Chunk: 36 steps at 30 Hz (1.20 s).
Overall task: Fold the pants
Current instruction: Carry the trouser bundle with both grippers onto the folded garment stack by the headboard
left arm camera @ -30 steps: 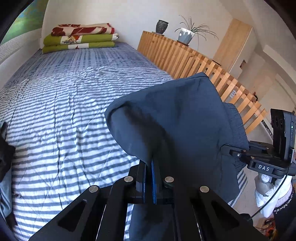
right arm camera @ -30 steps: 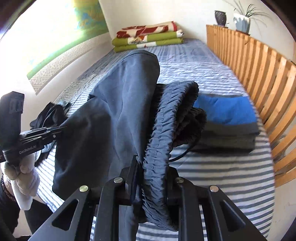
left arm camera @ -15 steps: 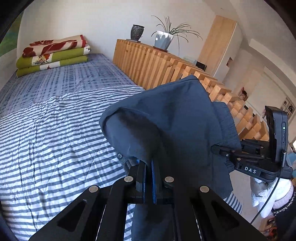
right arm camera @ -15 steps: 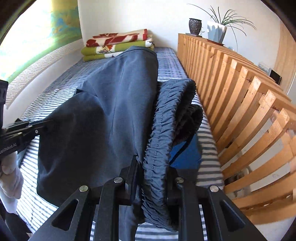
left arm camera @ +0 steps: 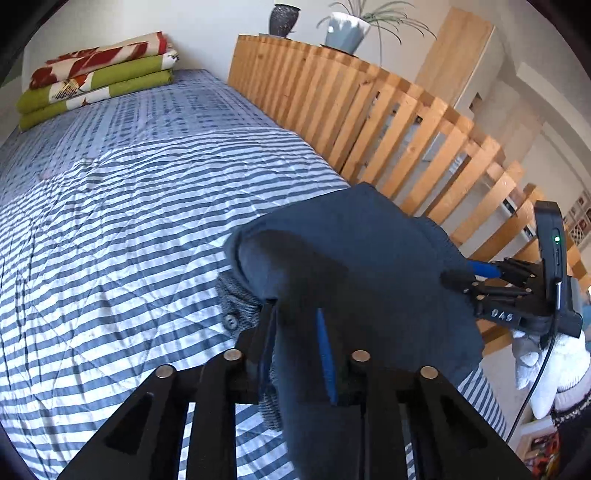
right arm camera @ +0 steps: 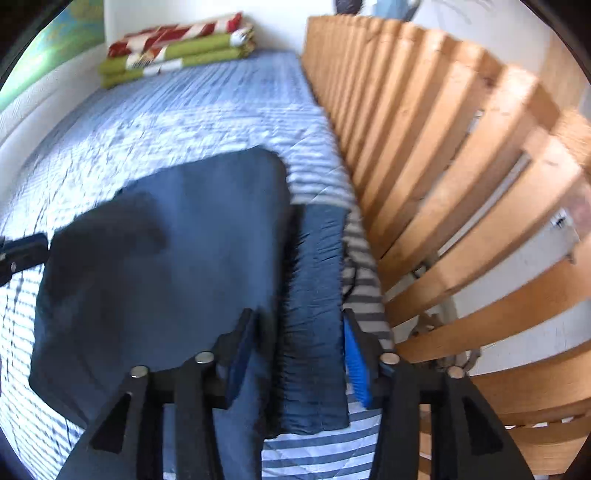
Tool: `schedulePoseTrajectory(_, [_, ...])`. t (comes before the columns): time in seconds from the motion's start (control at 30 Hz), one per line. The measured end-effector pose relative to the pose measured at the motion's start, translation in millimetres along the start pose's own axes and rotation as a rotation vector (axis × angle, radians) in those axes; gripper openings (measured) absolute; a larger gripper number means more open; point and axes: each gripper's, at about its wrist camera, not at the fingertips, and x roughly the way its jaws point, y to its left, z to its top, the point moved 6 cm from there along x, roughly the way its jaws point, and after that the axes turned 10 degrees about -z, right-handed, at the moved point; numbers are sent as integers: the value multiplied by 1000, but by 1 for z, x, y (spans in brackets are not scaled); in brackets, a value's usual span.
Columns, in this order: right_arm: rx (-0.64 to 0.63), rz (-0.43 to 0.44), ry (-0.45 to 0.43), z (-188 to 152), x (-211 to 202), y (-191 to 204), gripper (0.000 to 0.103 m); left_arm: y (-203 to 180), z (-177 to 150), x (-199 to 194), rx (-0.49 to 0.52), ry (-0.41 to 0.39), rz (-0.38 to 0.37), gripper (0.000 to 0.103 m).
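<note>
The folded dark navy pants lie low over the striped bed, close to the wooden railing. In the left wrist view a grey knit garment with a button shows under their left edge. My left gripper has its jaws opening; a fold of the pants hangs loosely between the blue pads. My right gripper is also opening, with the gathered waistband between its fingers and a gap at each pad. It appears in the left wrist view at the pants' right edge, held by a white-gloved hand.
A slatted wooden railing runs along the bed's right side, very near the pants. Folded green and red blankets are stacked at the far end of the striped bedcover. A vase and a potted plant stand on the railing top.
Both grippers carried the pants rightward toward the railing and down onto the bed. Their jaws, shut on the cloth before, now stand apart.
</note>
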Motion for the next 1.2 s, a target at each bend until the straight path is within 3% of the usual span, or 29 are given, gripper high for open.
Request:
schedulePoseTrajectory(0.1, [10, -68, -87, 5, -21, -5, 44, 12, -6, -12, -32, -24, -28, 30])
schedulePoseTrajectory(0.27, [-45, -123, -232, 10, -60, 15, 44, 21, -34, -14, -36, 13, -53, 30])
schedulePoseTrajectory(0.33, [-78, -60, -197, 8, -56, 33, 44, 16, -55, -5, -62, 42, -91, 31])
schedulePoseTrajectory(0.4, [-100, -54, -154, 5, -40, 42, 44, 14, -73, 3, -92, 49, -115, 30])
schedulePoseTrajectory(0.57, [-67, -137, 23, -18, 25, 24, 44, 5, -108, 14, -159, 37, -186, 20])
schedulePoseTrajectory(0.73, [-24, -229, -81, -2, -18, 15, 44, -13, -135, 12, -129, 71, -241, 21])
schedulePoseTrajectory(0.83, [-39, -88, -130, 11, -58, 48, 48, -1, -129, -6, -147, 37, -271, 22])
schedulePoseTrajectory(0.93, [-129, 75, -117, 18, -82, 108, 55, 29, -118, -27, -73, -19, -129, 22])
schedulePoseTrajectory(1.03, [-188, 200, -34, 17, -79, 163, 56, 69, -99, -34, -76, -23, -49, 22])
schedulePoseTrajectory(1.1, [-223, 196, 5, 7, -71, 189, 56, 92, -83, -36, -70, -36, 37, 21])
schedulePoseTrajectory(1.2, [-306, 87, 28, 2, -52, 214, 56, 117, -58, -28, -114, -25, 31, 21])
